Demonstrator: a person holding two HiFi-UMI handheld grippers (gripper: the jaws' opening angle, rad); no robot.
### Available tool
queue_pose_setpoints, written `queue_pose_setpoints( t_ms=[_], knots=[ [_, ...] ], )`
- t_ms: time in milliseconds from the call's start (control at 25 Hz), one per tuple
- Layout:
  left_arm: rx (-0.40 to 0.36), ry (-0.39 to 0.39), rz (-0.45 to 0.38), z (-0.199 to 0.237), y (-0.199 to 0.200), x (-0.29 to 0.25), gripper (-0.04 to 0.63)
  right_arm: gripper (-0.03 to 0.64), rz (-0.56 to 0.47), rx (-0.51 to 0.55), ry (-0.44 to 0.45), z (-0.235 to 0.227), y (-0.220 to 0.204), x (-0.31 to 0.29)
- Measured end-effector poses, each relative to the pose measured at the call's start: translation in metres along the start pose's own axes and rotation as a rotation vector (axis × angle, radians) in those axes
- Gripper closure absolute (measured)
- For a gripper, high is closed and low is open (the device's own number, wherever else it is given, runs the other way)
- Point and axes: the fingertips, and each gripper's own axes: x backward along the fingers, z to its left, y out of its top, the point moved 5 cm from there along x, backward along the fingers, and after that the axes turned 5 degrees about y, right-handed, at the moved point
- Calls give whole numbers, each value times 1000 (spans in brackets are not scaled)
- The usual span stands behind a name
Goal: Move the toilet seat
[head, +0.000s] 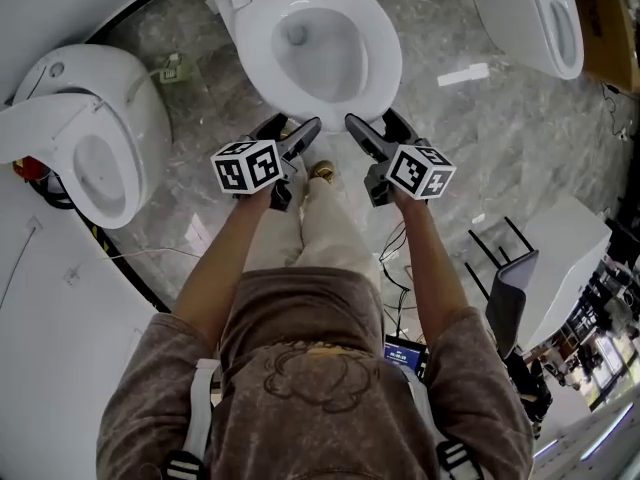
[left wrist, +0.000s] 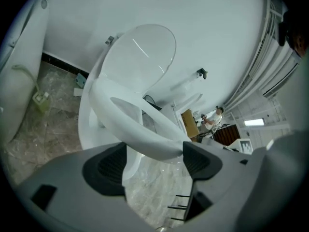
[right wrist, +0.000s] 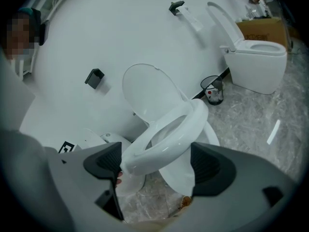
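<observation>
The white toilet seat belongs to the middle toilet, straight ahead of me. In both gripper views it is tilted up off the bowl, with the lid upright against the wall behind it. My left gripper is at the seat's front rim, left of centre. The seat lies across its wide-apart jaws without being pinched. My right gripper is at the front rim, right of centre. There the seat also spans the gap between the wide-apart jaws.
A second toilet stands close on the left and a third at the back right beside a cardboard box. A white strip lies on the marble floor. A black-framed stand is at the right. My feet are just below the bowl.
</observation>
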Motion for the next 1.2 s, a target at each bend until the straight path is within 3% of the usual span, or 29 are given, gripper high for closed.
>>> queue_pose_setpoints(
  t_ms=[480, 720, 1200],
  knots=[
    [39, -25, -58, -22, 39, 18, 224, 187, 2, 77, 32, 29, 41, 4],
    [42, -53, -127, -37, 62, 27, 219, 217, -27, 112, 68, 43, 67, 6],
    [112, -27, -196, -53, 99, 33, 210, 249, 13, 169, 104, 59, 108, -1]
  ],
)
